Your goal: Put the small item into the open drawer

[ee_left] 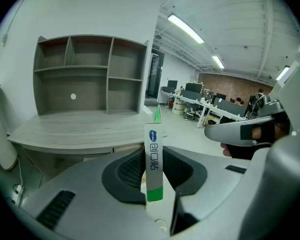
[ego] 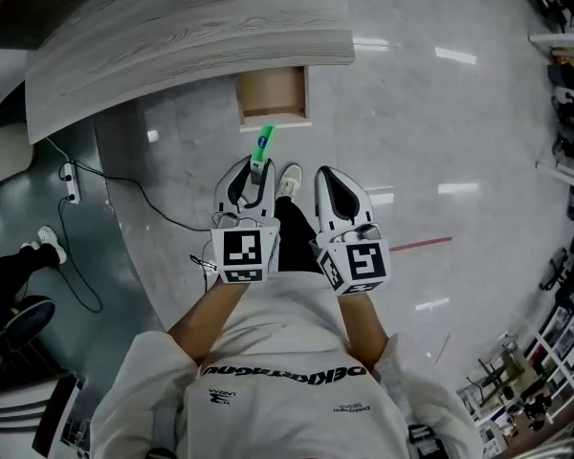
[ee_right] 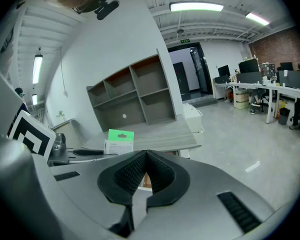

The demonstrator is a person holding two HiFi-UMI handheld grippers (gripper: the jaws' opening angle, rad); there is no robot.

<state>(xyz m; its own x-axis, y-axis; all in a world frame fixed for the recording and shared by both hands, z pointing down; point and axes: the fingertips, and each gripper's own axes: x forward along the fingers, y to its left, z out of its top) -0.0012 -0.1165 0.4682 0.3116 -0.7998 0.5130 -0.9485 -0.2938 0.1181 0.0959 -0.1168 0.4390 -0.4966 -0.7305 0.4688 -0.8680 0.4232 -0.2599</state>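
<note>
Grey wood-grain desk (ego: 172,46), surmounted by an open-fronted shelf unit (ee_left: 87,74), open drawer (ego: 273,98) drawn out beneath, glossy floor (ego: 440,142) crossed by a black cable (ego: 139,194), white power strip (ego: 70,182) laid alongside.

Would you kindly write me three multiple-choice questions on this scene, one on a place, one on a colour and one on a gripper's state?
1. Where is the open drawer?
A. ahead of both grippers, under the desk
B. far to their left
C. behind them

2. What colours does the box held in the left gripper show?
A. red and black
B. green and white
C. all yellow

3. How is the right gripper?
A. shut on the box
B. wide open
C. shut, empty

Answers:
1 A, since the head view shows it jutting from beneath the desk edge.
2 B, since the box is white with green parts.
3 C, since its jaws meet with nothing between them.
</note>
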